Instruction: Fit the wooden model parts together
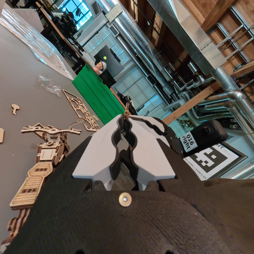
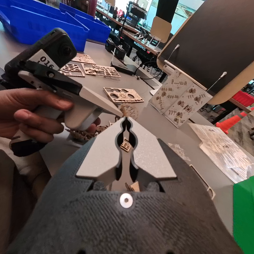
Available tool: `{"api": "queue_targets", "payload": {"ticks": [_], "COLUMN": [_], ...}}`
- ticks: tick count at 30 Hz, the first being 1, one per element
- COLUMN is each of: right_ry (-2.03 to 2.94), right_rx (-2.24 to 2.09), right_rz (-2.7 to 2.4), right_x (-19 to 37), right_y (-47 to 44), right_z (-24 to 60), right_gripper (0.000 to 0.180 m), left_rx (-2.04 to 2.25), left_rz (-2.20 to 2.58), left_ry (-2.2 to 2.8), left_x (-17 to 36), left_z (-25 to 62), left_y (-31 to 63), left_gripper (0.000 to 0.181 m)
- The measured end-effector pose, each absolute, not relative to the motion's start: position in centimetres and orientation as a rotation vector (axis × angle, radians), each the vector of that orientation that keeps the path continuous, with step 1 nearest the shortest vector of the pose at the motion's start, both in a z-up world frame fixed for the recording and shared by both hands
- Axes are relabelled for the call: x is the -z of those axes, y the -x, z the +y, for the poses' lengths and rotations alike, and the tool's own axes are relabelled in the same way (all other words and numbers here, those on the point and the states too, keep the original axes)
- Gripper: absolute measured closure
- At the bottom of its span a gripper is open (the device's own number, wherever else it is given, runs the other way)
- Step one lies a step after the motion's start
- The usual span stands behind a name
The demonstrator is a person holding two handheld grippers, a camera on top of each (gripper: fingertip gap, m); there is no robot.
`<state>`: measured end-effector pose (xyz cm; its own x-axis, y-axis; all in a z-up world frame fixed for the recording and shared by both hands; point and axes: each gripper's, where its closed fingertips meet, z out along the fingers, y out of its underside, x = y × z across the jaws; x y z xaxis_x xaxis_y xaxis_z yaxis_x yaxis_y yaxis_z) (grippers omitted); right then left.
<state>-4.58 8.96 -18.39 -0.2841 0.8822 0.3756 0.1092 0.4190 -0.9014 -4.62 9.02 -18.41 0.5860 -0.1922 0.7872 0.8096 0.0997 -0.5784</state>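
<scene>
While both grippers are lifted above the grey table [image 1: 20,85], their tips meet around one small flat piece of light laser-cut wood [image 1: 126,112]. The left gripper [image 1: 124,118], with white fingers and wavy black pads, is closed almost fully, and the small piece stands out from between its tips. In the right wrist view the same piece [image 2: 123,112] is seen at the tip of the left gripper [image 2: 121,112], which a hand [image 2: 31,112] holds by the white handle. The right gripper [image 2: 125,120] is also nearly closed, only a thin slit stays between its pads, and its tips are just under the piece; I cannot tell if they really pinch it.

On the table, below and left of the left gripper, lies the half-built wooden motorcycle model [image 1: 45,148] with handlebars and a striped seat. A small loose wooden part [image 1: 14,108] lies apart from it. A wooden sheet with cut-out holes [image 1: 81,111] rests beside a green plastic bin [image 1: 96,96], and a crumpled clear plastic bag [image 1: 49,85] is near. More cut-out wooden sheets [image 2: 123,94] and an open paper instruction booklet [image 2: 178,99] are farther on the table, with blue plastic bins [image 2: 48,27] behind
</scene>
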Motion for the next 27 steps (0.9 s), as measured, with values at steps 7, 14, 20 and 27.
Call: {"api": "queue_targets", "payload": {"ticks": [7,14,20,27], "right_ry": [0.824,0.78,0.743,0.786], "right_rx": [-0.861,-1.015,-0.914,-0.976], "right_rz": [-1.629,-1.648,-1.724,-1.73], "right_x": [17.3,17.6,19.4,19.5], "right_y": [4.5,4.0,4.4,4.5], "right_z": [11.2,9.7,8.7,8.8], "right_gripper": [0.18,0.167,0.157,0.162], "left_rx": [0.761,0.838,0.876,0.865], "left_rz": [-0.605,-0.658,-0.652,-0.636], "left_ry": [1.328,1.289,1.277,1.29], "left_x": [19.2,19.5,19.3,19.4], "left_z": [9.4,9.3,9.3,9.3], "left_y": [4.2,4.9,4.5,4.5], "left_gripper": [0.18,0.181,0.18,0.18]}}
